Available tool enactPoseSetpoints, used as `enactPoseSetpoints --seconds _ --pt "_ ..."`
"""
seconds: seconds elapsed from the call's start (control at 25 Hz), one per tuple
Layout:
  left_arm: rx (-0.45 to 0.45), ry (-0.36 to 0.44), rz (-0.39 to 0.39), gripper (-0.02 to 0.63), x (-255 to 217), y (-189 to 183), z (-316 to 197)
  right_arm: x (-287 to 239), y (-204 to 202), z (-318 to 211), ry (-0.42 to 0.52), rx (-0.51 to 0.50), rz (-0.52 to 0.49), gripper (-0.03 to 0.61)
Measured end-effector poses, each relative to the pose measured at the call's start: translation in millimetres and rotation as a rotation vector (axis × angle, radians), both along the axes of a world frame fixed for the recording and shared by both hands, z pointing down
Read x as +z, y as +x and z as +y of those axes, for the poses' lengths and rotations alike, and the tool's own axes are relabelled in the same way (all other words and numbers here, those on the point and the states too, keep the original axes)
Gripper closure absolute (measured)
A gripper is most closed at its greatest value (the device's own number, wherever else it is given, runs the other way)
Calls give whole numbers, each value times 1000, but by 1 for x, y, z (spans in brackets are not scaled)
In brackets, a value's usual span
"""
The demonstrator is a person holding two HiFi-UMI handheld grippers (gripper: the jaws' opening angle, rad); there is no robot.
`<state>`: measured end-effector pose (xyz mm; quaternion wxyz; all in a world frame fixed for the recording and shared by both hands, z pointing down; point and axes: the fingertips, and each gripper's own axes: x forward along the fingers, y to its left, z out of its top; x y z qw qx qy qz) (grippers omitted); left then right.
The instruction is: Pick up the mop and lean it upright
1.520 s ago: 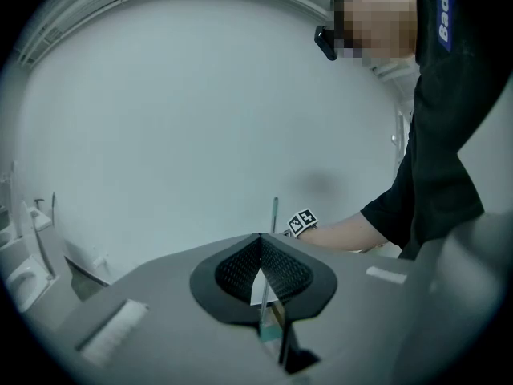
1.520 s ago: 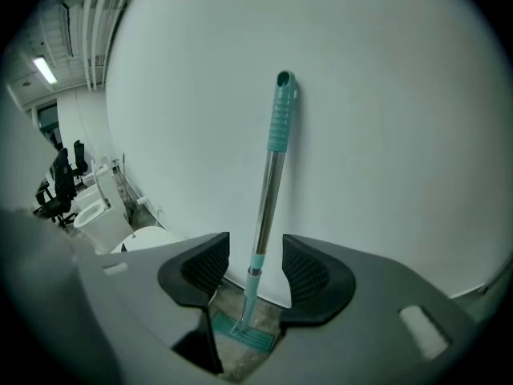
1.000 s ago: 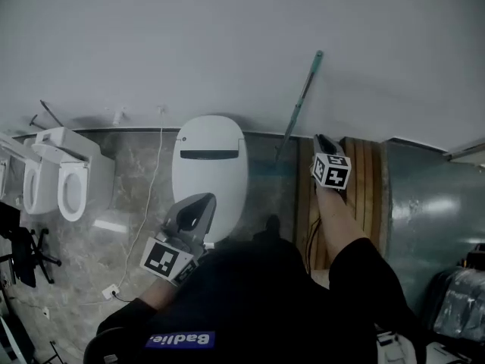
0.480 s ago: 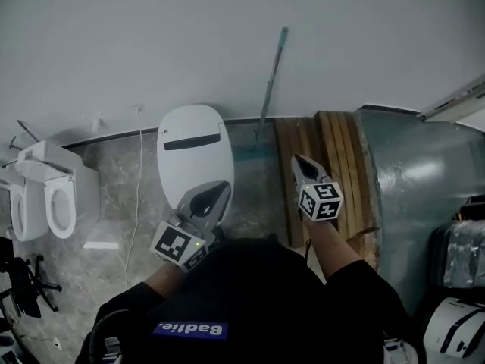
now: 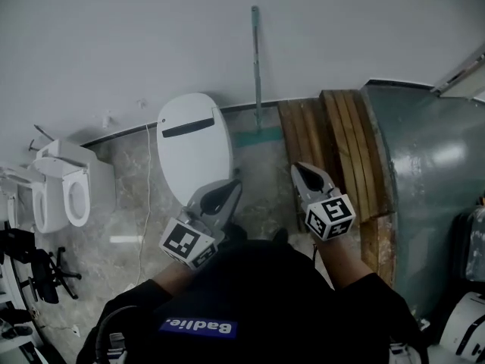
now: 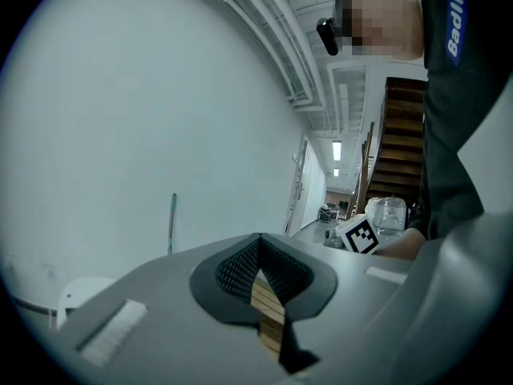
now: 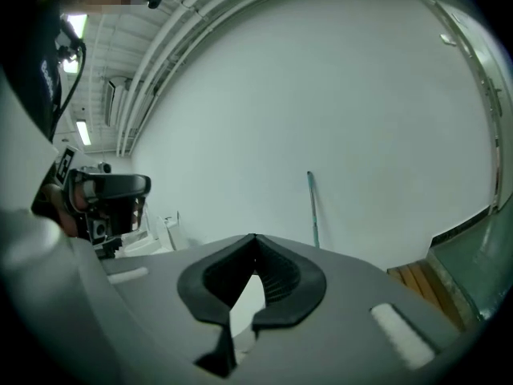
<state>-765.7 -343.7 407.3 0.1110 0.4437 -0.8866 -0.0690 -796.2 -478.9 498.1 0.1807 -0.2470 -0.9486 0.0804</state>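
Mop (image 5: 256,67) leans upright against wall (image 5: 114,36); leaning step looks done. My left gripper (image 5: 227,190) and right gripper (image 5: 305,174) are both closed, empty. Next: I back away.

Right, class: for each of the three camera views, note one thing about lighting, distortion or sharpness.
Head view: flat, even light; the thin teal mop handle looks slightly soft against the white wall. Left gripper view: fisheye bows the white ceiling pipes, corners go black. Right gripper view: same dark corners; the grey right claw is blurred.
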Motion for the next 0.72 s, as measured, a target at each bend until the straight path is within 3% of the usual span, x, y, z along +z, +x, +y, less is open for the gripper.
enactPoseSetpoints --seconds 0.32,0.72 --pt "-2 -51 16 594 1 61 -47 -27 78 -24 -78 -99 -64 574" --pt "59 -7 -75 594 -24 88 -22 -76 112 39 -79 -148 -158 575"
